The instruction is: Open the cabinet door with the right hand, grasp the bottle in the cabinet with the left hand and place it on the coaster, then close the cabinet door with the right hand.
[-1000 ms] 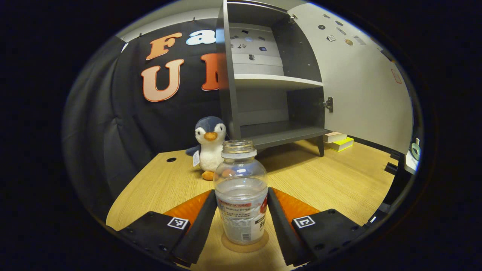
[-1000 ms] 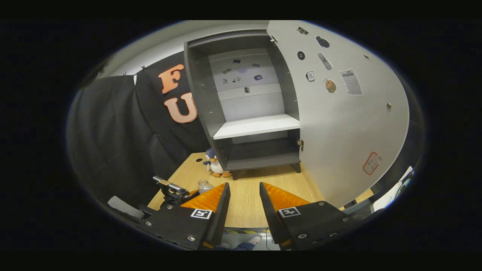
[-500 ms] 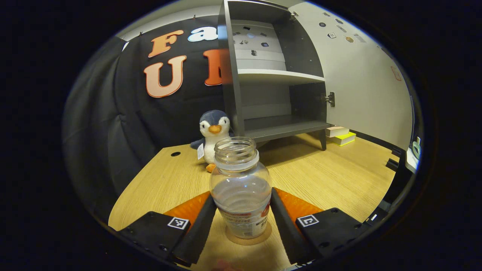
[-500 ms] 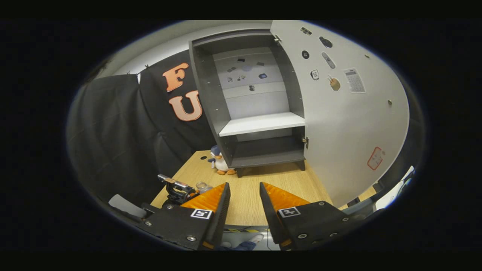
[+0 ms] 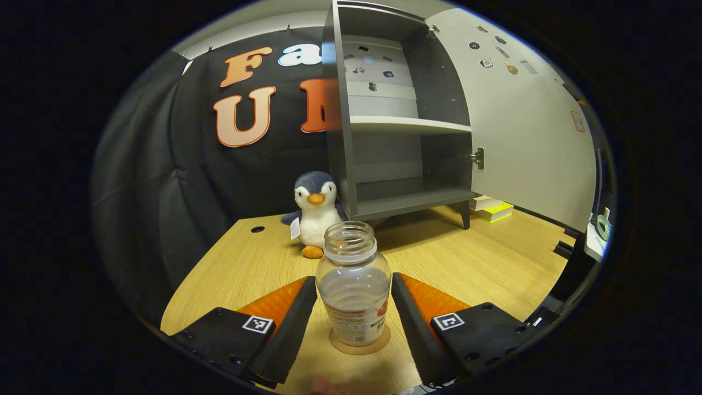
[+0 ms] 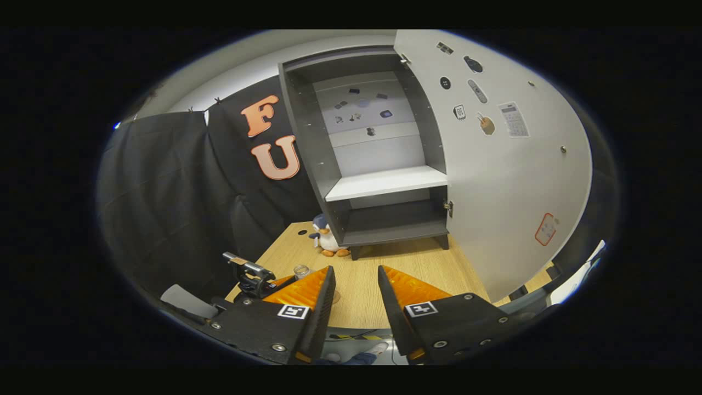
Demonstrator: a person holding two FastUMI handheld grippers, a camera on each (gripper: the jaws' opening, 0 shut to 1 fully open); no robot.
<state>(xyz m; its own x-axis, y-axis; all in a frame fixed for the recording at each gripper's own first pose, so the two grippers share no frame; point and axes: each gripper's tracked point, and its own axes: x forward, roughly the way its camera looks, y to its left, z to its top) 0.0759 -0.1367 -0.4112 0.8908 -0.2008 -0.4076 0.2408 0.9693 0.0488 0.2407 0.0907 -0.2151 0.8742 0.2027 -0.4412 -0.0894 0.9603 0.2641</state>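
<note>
Bottle [image 5: 354, 291] upright on coaster [image 5: 359, 346], in front of the open cabinet [image 5: 403, 120]. Left gripper [image 5: 354, 323] spread apart, flanking bottle without touching. Right gripper [image 6: 355, 304] parted, empty.

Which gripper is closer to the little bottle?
Left. The left gripper has the bottle right between its open jaws, on the coaster. The right gripper is farther back over the table's near edge, off to the bottle's right.

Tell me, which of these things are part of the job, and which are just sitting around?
Part of the job:
bottle, standing on the coaster
cabinet and its open door
left gripper, right gripper

Just lying about:
penguin toy
stacked books by the cabinet
</note>
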